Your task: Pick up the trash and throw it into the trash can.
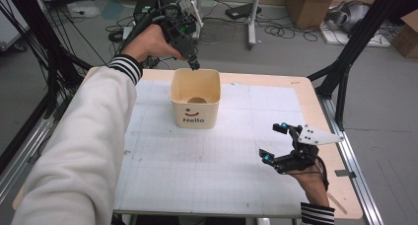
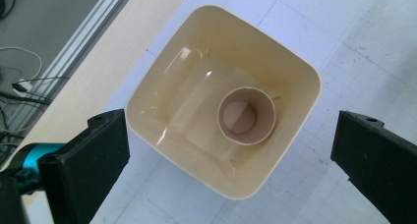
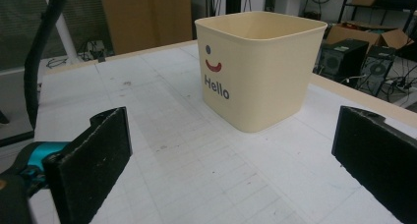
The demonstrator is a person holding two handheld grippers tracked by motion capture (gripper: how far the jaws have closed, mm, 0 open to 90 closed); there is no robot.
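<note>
Two grippers work around a cream plastic bin (image 1: 195, 97), a square tub with rounded corners, smooth glossy walls and a printed smiley above the word "Hello". A short brown cardboard ring (image 2: 246, 115), round and matte, lies on the bin's floor, off toward one wall. The left gripper (image 1: 194, 64) hangs directly above the bin's far rim, pointing down into it, its flat black jaws spread wide with nothing between them. That reads as the drop already made, so the step in hand looks like the release and pull-away. The right gripper (image 1: 274, 143) rests low on the white gridded mat (image 1: 207, 170), in front of the bin and off to its right, jaws likewise apart and empty. Next would likely call for lifting the left gripper clear of the rim without knocking the light bin.
</note>
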